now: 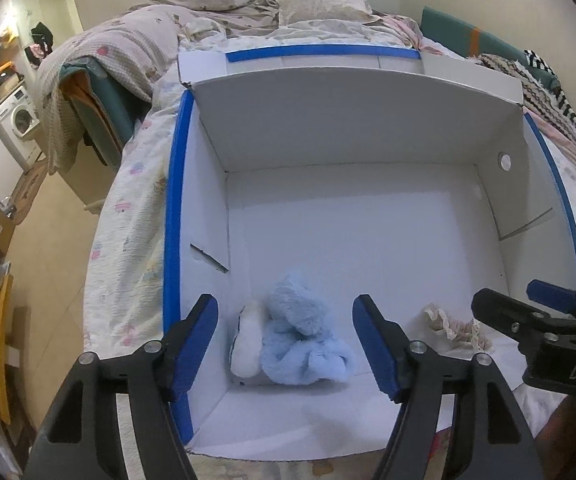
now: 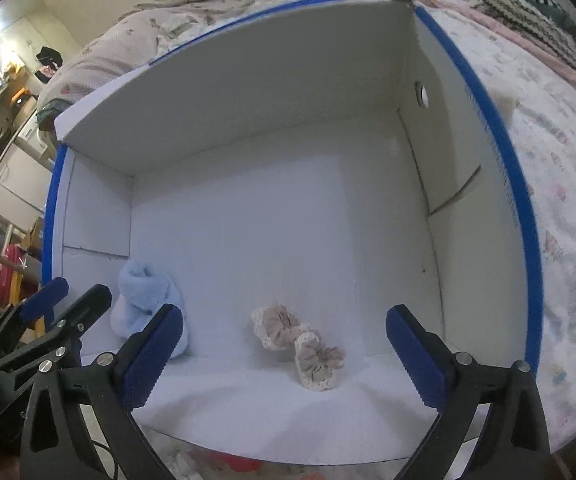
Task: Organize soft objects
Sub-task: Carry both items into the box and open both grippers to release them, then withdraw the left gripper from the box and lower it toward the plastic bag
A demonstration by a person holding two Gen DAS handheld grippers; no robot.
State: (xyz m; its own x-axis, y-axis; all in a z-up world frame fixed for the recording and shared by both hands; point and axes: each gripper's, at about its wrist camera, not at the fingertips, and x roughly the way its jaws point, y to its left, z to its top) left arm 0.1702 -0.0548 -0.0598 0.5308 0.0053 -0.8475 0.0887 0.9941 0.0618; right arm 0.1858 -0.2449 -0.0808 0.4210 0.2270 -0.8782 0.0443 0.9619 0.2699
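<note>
The blue fluffy sock (image 1: 303,340) is lying in the near left corner of the white box (image 1: 351,120) on the bed (image 1: 128,232). The frilly pink pieces (image 2: 299,340) are lying beside it. Both the left gripper (image 1: 286,344) and right gripper (image 2: 284,360) are hovering with jaws wide apart, holding nothing. These things look light and limp, so pinching the thick middle seems best.

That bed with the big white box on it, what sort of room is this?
Most likely a small studio flat. The white box sits on a bed with rumpled blankets, and a washing machine stands by counters at the left, so sleeping and laundry share one room.
</note>
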